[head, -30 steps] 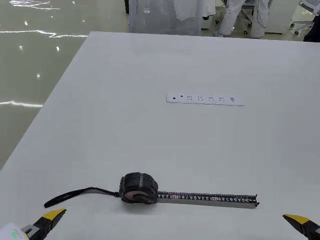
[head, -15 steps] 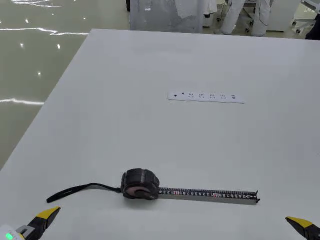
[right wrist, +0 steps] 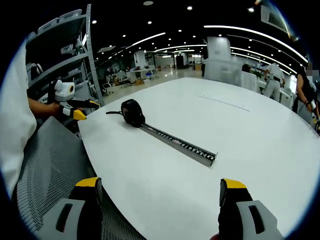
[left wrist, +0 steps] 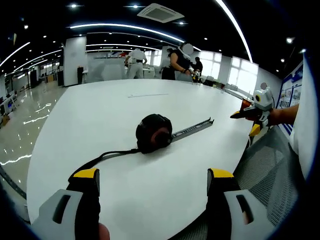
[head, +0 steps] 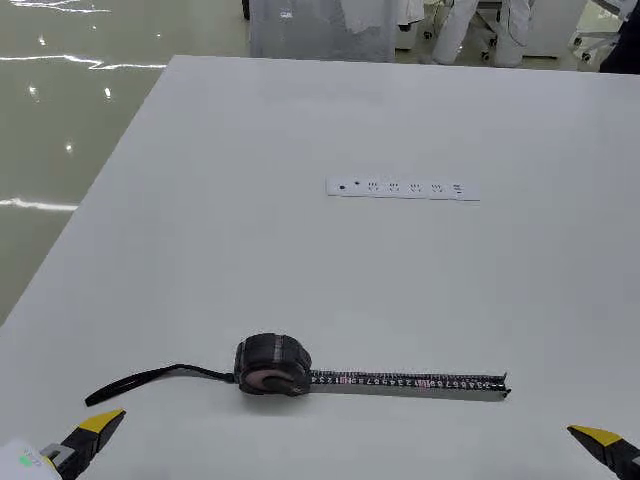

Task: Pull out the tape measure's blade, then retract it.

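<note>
On the tabletop [head: 300, 150] the tape measure [head: 272, 367] lies crosswise, its body toward the left gripper [left wrist: 153, 174], the tip of its pulled-out blade [head: 410, 382] toward the right gripper [right wrist: 159, 184]; both grippers' fingers [left wrist: 87, 175] gape open, empty, short of it.

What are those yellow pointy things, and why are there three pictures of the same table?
There is no robot here. A person holds a pinching tool, called a gripper, in each hand, and the yellow tips are the ends of the jaws. One picture comes from a camera on the person's head, looking down at the white table. The two round pictures come from cameras riding on the left gripper and the right gripper. On the table lies a black tape measure. Its blade is pulled out flat, and its strap trails the other way. Farther off lies a white power strip. Both grippers are open and hold nothing.
</note>
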`<action>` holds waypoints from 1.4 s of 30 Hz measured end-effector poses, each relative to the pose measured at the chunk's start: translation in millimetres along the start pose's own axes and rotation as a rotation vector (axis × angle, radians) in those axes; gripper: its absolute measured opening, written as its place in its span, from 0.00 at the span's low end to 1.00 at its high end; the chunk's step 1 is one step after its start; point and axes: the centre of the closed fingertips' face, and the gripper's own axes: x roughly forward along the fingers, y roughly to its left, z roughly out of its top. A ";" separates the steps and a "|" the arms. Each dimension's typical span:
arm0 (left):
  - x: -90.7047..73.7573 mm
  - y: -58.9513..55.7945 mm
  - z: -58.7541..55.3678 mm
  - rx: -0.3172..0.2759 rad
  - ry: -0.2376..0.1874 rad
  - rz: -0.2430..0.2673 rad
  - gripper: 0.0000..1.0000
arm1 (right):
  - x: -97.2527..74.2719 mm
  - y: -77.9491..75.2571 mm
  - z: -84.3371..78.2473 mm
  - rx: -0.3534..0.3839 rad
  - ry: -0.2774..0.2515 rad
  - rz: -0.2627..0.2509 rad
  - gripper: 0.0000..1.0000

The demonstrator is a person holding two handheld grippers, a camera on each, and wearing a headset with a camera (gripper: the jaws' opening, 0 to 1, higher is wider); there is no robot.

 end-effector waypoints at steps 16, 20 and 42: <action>0.8 -1.6 -0.5 -0.012 0.004 -0.008 0.85 | 2.8 1.3 -0.9 -0.001 0.009 0.002 0.99; 3.0 -3.7 3.2 -0.018 0.000 -0.006 0.87 | 3.8 0.7 0.8 -0.002 0.004 0.002 0.99; 31.0 -14.2 20.0 -0.009 0.021 -0.022 0.87 | 10.7 -12.5 11.8 -0.002 -0.020 -0.008 0.99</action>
